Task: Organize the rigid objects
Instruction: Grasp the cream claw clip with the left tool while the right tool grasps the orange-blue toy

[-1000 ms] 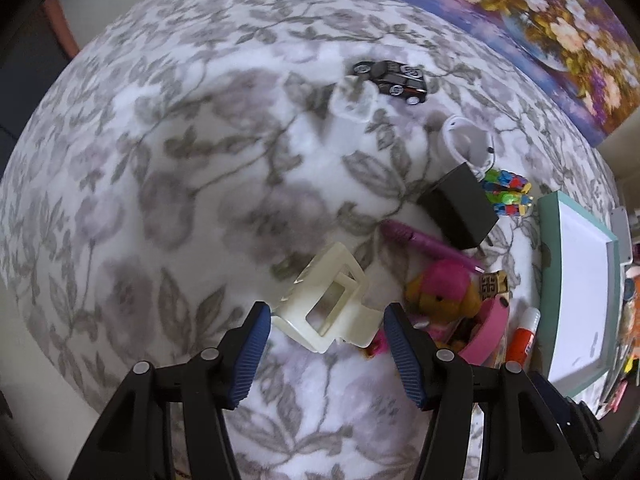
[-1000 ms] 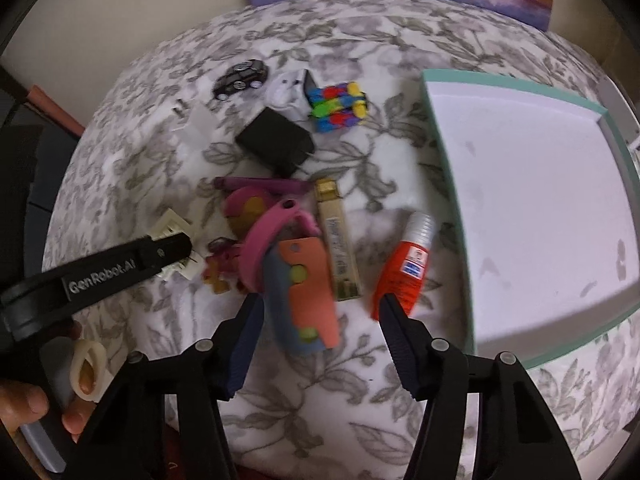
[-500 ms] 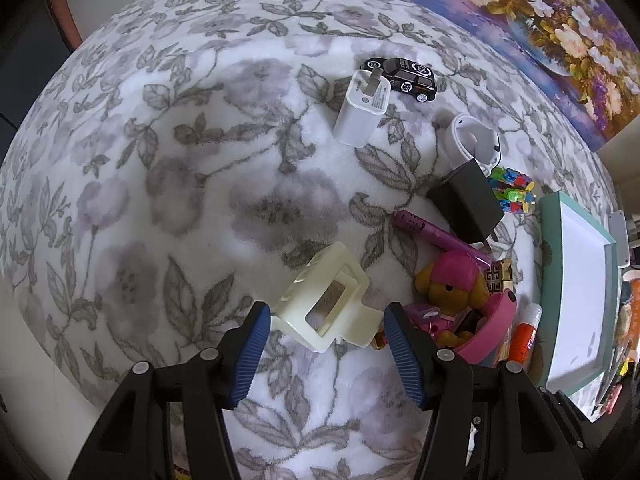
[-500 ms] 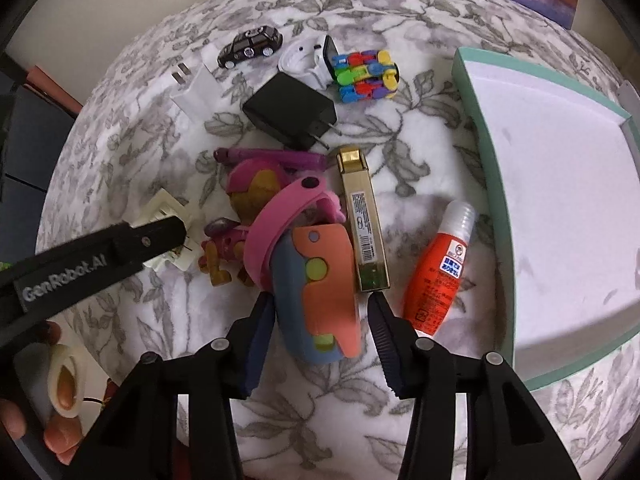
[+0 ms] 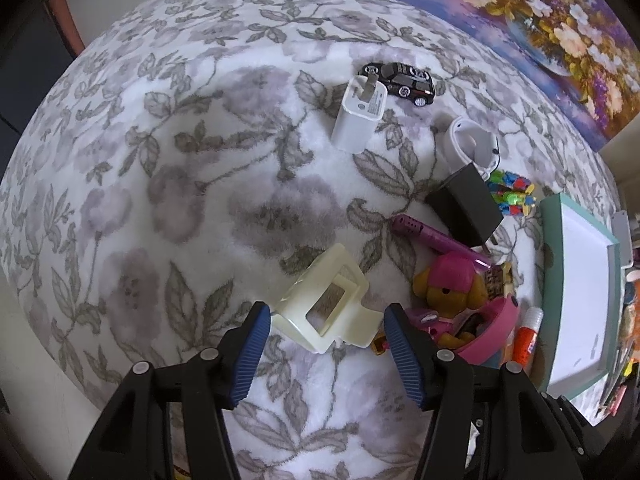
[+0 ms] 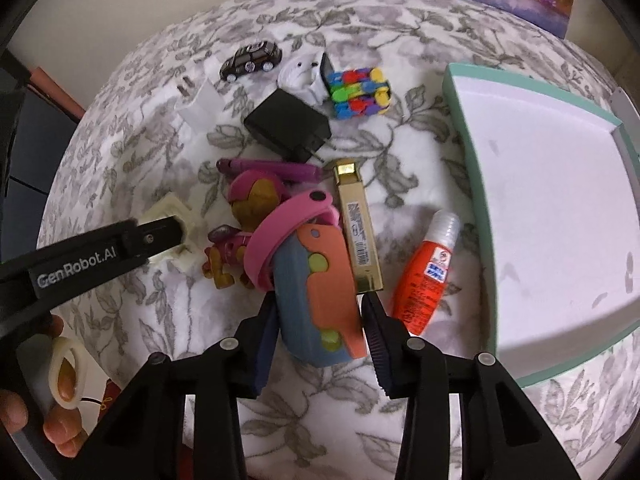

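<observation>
On floral-cloth bench (image 5: 168, 168), right tool (image 6: 320, 320) nearly clamped round blue-orange case (image 6: 320, 288), pads at its sides. Left tool (image 5: 326, 344) wide apart, cream clip (image 5: 324, 308) lying loose betw. pads.

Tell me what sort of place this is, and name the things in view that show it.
Probably a room in a home, set up for tidying. A floral fleece cloth covers the table, a flower painting leans against the wall, and household clutter lies about: a toy car, a white charger and a plush dog.
</observation>
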Available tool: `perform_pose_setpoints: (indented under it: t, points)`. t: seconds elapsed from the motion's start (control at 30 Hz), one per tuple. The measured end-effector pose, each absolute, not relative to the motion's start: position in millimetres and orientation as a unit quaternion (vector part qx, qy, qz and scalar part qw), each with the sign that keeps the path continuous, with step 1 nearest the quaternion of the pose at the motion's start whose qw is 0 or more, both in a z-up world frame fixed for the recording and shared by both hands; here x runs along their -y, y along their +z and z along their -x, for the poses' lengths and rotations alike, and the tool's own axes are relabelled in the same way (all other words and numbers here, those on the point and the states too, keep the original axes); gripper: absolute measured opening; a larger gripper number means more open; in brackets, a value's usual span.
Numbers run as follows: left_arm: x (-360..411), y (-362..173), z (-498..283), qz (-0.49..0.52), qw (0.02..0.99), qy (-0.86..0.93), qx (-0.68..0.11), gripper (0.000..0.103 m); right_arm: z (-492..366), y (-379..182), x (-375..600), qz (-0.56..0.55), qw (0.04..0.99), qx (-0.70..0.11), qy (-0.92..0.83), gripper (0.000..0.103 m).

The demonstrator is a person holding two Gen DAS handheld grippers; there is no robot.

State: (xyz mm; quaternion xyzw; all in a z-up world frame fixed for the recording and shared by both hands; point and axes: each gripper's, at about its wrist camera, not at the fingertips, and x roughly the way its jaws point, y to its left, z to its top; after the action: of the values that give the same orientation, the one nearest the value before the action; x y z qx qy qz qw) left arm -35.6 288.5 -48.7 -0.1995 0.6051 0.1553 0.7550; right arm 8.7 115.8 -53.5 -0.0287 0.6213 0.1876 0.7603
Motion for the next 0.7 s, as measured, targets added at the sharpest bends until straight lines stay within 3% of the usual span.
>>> perform_pose_setpoints:
  t: [0.03,0.07,0.13,0.17,0.4,0.6,0.63,0.67,0.7]
  points:
    - [-289.0,-46.5,36.5,0.199,0.758,0.157,-0.602,0.033,-9.2,-51.7,-114.0,0.025,0.761,-0.62,0.188,0.042]
    - [-289.5,-44.2,37.1,0.195,0.759,0.161,-0.599,0.025,-9.7,-49.5,-111.9,0.021,0.762,-0.618,0.189,0.04]
    - [-291.7,-39.6,38.4,0.202,0.763,0.16,-0.593,0.025,-10.9,-44.8,-108.0,0.016,0.765,-0.614,0.192,0.035]
    - [-292.4,-38.6,38.6,0.207,0.764,0.157,-0.591,0.025,-10.5,-41.5,-104.5,0.013,0.768,-0.611,0.193,0.026]
    - [-289.6,-42.9,36.9,0.2,0.758,0.157,-0.601,0.025,-12.4,-44.3,-94.9,0.007,0.762,-0.62,0.187,0.025]
    - [-290.3,-49.8,37.9,0.212,0.745,0.155,-0.613,0.033,-9.8,-44.3,-86.9,0.005,0.757,-0.627,0.185,0.025]
    - [-290.8,-47.3,38.5,0.22,0.747,0.15,-0.61,0.041,-9.7,-44.0,-86.2,0.005,0.756,-0.627,0.186,0.025]
    - [-291.3,-43.4,39.2,0.226,0.75,0.146,-0.604,0.059,-9.7,-43.8,-84.4,0.002,0.755,-0.629,0.186,0.025]
    - [-291.1,-39.2,40.6,0.228,0.755,0.144,-0.598,0.068,-9.6,-43.9,-83.2,0.0,0.755,-0.63,0.185,0.026]
